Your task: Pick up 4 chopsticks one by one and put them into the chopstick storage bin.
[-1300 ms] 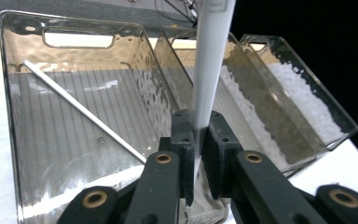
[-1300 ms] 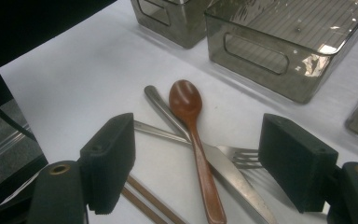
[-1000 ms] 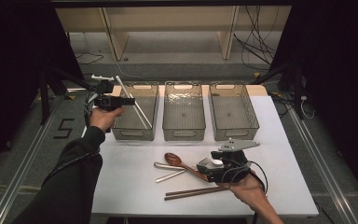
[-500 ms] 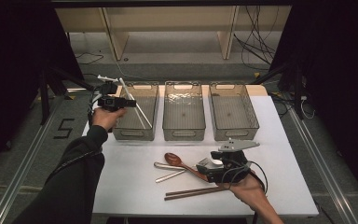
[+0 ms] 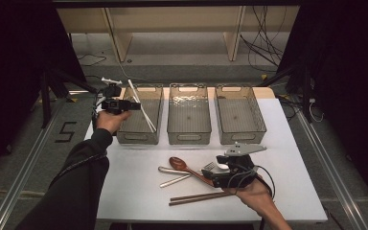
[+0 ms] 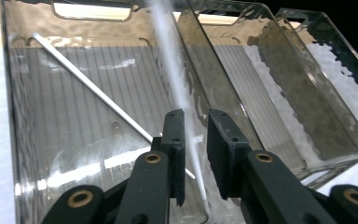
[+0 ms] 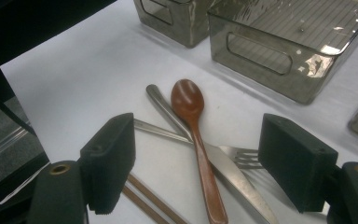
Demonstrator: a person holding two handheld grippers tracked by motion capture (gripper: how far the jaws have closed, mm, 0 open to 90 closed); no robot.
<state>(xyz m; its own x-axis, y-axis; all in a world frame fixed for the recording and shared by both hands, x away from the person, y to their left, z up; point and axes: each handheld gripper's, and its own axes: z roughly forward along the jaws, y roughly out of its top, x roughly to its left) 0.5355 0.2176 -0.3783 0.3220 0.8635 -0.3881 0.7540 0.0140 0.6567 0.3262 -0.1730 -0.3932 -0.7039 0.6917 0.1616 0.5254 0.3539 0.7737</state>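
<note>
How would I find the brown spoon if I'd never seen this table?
Look at the white table, on the near side of the three clear bins. There lies a small pile of cutlery beside the right tool. The brown spoon lies on top of it, crossing a silver fork; it is the only reddish-brown piece with a round bowl.

Glossy brown spoon [image 7: 193, 126], shiny metal fork [image 7: 242, 158], clear rippled plastic bin [image 6: 98, 116]
</note>
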